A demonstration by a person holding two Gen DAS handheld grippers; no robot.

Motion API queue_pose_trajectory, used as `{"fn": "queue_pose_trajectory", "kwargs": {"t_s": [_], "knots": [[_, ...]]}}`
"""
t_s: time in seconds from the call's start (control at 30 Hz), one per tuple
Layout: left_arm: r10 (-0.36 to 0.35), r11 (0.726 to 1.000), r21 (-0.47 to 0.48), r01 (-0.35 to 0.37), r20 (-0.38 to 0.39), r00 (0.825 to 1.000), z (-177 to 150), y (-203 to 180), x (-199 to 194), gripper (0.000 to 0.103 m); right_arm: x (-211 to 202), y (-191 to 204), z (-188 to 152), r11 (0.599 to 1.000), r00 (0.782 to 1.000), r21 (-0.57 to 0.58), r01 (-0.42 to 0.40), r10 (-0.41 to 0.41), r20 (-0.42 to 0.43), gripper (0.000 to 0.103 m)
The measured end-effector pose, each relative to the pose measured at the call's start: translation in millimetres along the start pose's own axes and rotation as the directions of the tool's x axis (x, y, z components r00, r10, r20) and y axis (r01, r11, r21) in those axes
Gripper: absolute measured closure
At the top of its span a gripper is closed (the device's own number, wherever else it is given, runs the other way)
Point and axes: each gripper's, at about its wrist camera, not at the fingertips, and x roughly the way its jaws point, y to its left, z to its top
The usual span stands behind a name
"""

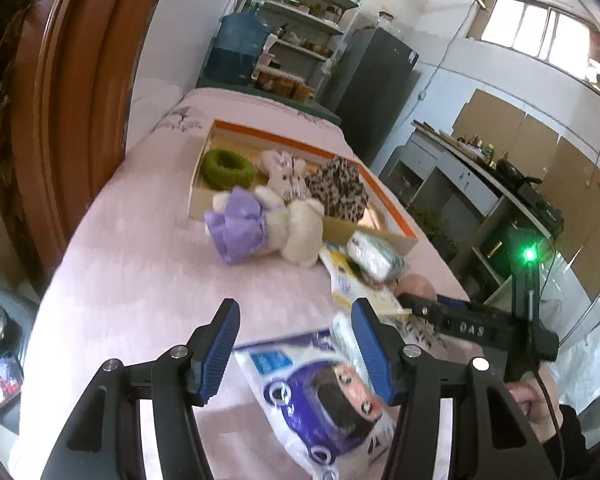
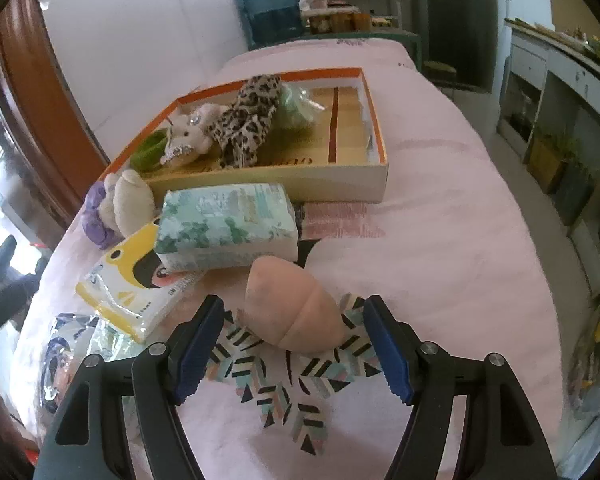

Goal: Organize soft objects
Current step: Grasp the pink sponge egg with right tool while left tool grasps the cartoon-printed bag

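Both grippers open over loose soft things on the bed

The right gripper (image 2: 294, 344) has its fingers released around the peach plush piece (image 2: 296, 308) on the patterned cloth (image 2: 276, 384), probably to lift it into the orange-rimmed cardboard box (image 2: 380, 152). The left gripper (image 1: 296, 348) is spread above the white and purple plastic pack (image 1: 320, 396), whose lower part is cut off. The pink bed cover (image 2: 440, 260) carries all.

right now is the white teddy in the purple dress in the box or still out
Out. The teddy lies on its side on the pink bedcover, against the outside of the box's near wall.
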Motion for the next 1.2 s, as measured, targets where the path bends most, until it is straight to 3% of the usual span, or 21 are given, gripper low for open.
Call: {"fn": "queue_pose_trajectory", "kwargs": {"t_s": [0.1, 0.2, 0.33, 0.57, 0.77, 0.9, 1.0, 1.13, 1.2], "knots": [[-0.009, 1.0, -0.005, 0.008, -0.023, 1.0, -12, -3, 0, 0.045, 1, -1, -2, 1.0, 1.0, -0.001, 0.022, -0.022, 0.011, 0.053], [-0.007, 1.0, 0.016, 0.008, -0.029, 1.0, -23, -14, -2, 0.045, 2, 1, -5, 0.999, 0.999, -0.015, 0.045, -0.044, 0.025, 0.053], [0.062, 0.996, 0.072, -0.06, -0.026, 0.998, -31, -29, -3, 0.045, 2, 11, -9, 0.994, 0.995, -0.067, 0.092, -0.089, 0.037, 0.053], [0.163, 0.984, 0.075, -0.16, -0.042, 0.986, -42, -32, -3, 0.042, 1, 5, -10, 0.998, 0.998, -0.041, 0.056, -0.054, 0.044, 0.053], [0.114, 0.993, -0.025, -0.116, -0.088, 0.99, -50, -11, 0, 0.04, -1, 2, -11, 0.998, 0.998, -0.036, 0.045, -0.044, 0.049, 0.053], [0.086, 0.993, -0.081, -0.089, -0.047, 0.995, -56, -7, -1, 0.039, -2, 1, -11, 0.999, 0.998, -0.028, 0.036, -0.034, 0.053, 0.053], [0.073, 0.996, -0.053, -0.077, -0.059, 0.996, -54, -13, 4, 0.04, -1, 1, -11, 0.999, 0.998, -0.027, 0.035, -0.034, 0.054, 0.053], [0.039, 0.999, -0.022, -0.041, -0.072, 0.997, -54, -20, 8, 0.069, -2, 1, -11, 0.999, 0.998, -0.022, 0.029, -0.027, 0.055, 0.053], [0.016, 1.0, -0.023, -0.018, -0.068, 0.998, -54, -21, 6, 0.075, -2, 1, -11, 0.999, 0.998, -0.022, 0.028, -0.027, 0.055, 0.053]]}}
